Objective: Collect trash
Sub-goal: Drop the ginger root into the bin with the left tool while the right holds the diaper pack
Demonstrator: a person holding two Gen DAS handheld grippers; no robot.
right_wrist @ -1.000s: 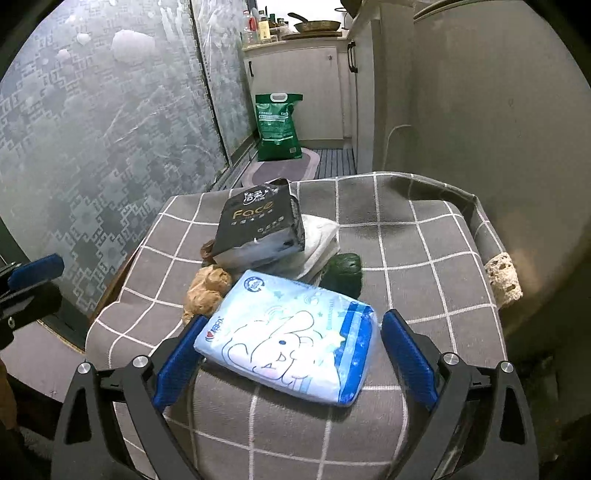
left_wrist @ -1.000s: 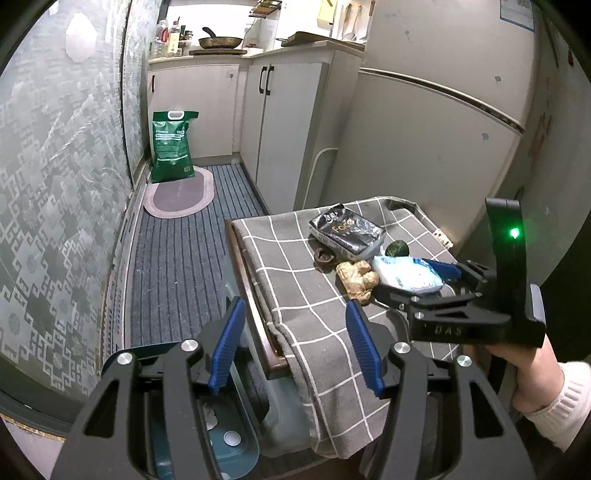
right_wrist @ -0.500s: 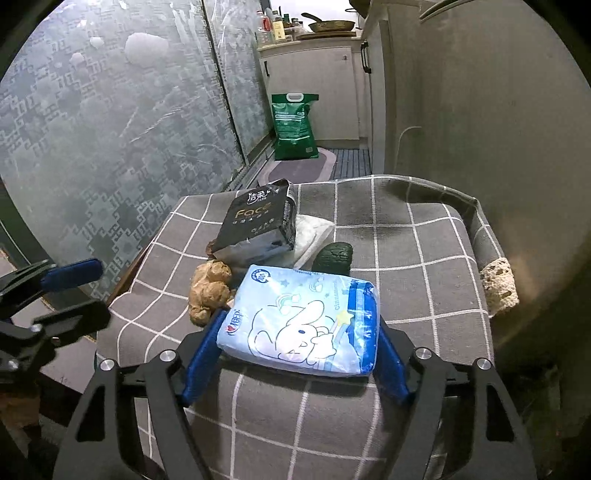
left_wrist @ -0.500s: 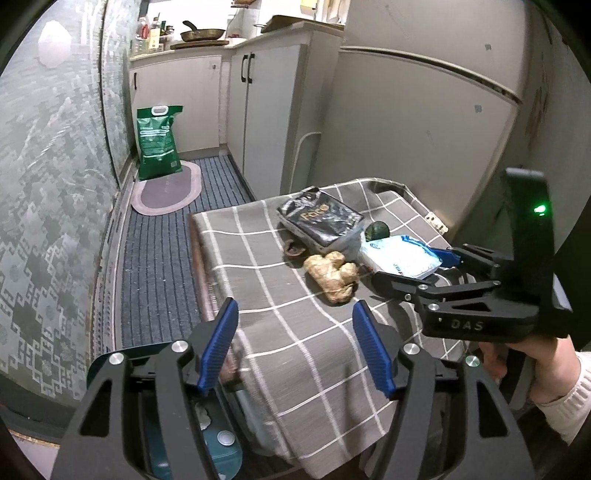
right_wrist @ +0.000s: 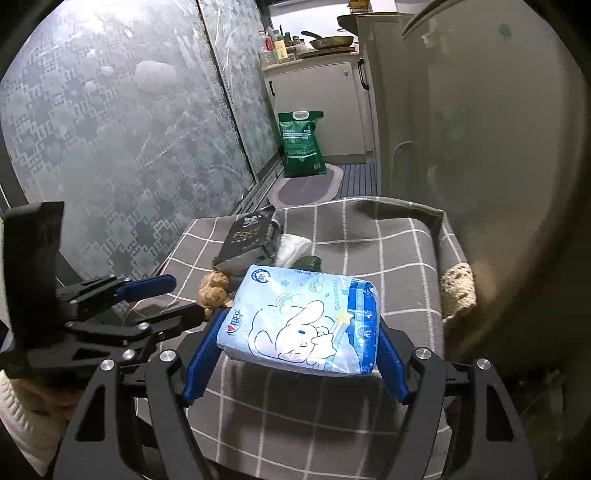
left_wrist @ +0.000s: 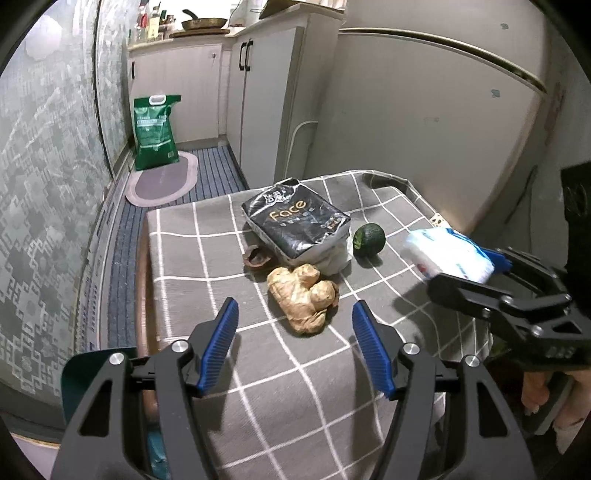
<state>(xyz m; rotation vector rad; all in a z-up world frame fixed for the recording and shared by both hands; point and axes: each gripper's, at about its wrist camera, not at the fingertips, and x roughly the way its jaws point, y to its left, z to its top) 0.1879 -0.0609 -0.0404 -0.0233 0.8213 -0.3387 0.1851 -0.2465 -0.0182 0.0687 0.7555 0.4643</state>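
Closest to the right wrist camera, the right hand-held gripper [right_wrist: 295, 354] has its two blue fingers pressed against the sides of a pale blue tissue pack [right_wrist: 301, 325] printed with a white rabbit, and the pack sits lifted clear of the grey checked cloth [right_wrist: 369, 243] below it. From the left wrist camera the same pack [left_wrist: 448, 254] shows at the right edge, raised above the cloth-covered bench [left_wrist: 192, 258].

Nearest the left wrist camera, the left hand-held gripper [left_wrist: 295, 334] is spread wide and holds nothing; its blue fingers [left_wrist: 218, 347] sit over the near part of the cloth. Just past and between them lies a knobbly piece of ginger [left_wrist: 304, 295], resting on the cloth and untouched. Below the left finger, off the bench edge, a dark teal bin rim [left_wrist: 98, 369] shows.

Further along the cloth, a small brown shell-like scrap [left_wrist: 255, 256] lies beside a black tissue pack [left_wrist: 295, 223] marked "Face", which rests on a white plastic bag [left_wrist: 334, 256]. To the right of that pack sits a dark green round fruit [left_wrist: 369, 239], apart from the ginger.

Beyond the bench, a striped floor mat [left_wrist: 218, 170] runs toward an oval rug [left_wrist: 160, 182], where a green sack [left_wrist: 155, 131] stands upright against white cabinets [left_wrist: 258, 92]. A frying pan [left_wrist: 205, 23] rests on the far worktop.
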